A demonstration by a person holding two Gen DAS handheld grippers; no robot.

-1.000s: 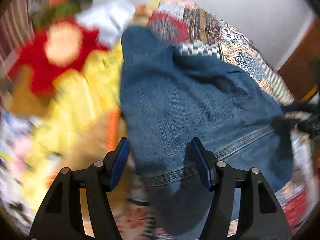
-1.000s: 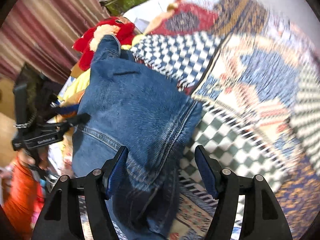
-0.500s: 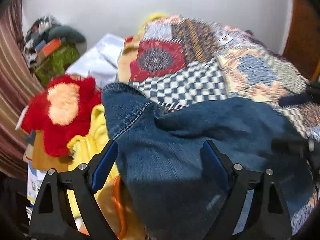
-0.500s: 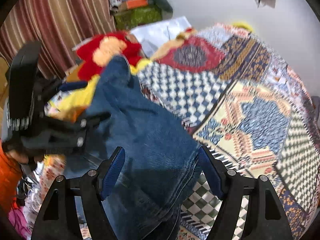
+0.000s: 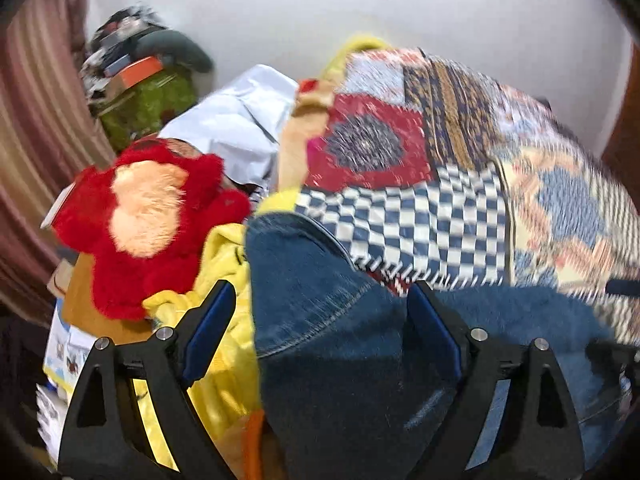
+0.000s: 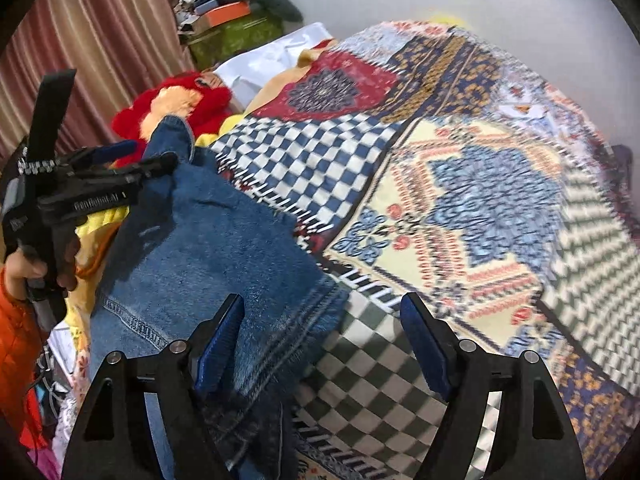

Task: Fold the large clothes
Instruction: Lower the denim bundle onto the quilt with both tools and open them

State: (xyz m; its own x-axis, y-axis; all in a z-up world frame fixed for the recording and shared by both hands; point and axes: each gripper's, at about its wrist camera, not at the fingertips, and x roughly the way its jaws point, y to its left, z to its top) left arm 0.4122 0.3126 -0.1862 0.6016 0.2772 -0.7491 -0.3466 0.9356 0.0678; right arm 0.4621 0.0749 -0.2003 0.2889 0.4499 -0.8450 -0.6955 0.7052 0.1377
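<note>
A pair of blue denim jeans [image 5: 352,356] lies bunched on the patchwork bedspread [image 5: 460,184], along its left side. My left gripper [image 5: 320,328] is open, its blue pads wide apart above the denim, holding nothing. In the right wrist view the jeans [image 6: 208,256] spread from the left gripper [image 6: 132,160], seen from the side, down to a frayed hem near my right gripper [image 6: 322,340]. The right gripper is open and empty; its left pad [image 6: 218,344] hovers over the hem.
A red plush toy [image 5: 148,216] and yellow cloth [image 5: 224,280] lie left of the jeans. A white sheet [image 5: 236,128] and a green box [image 5: 148,104] with clutter sit by the striped curtain [image 6: 100,40]. The bedspread [image 6: 460,200] stretches to the right.
Both grippers have pulled back and tilted up, so more of the bed and wall shows. The jeans have stayed on the bed and both grippers stay open.
</note>
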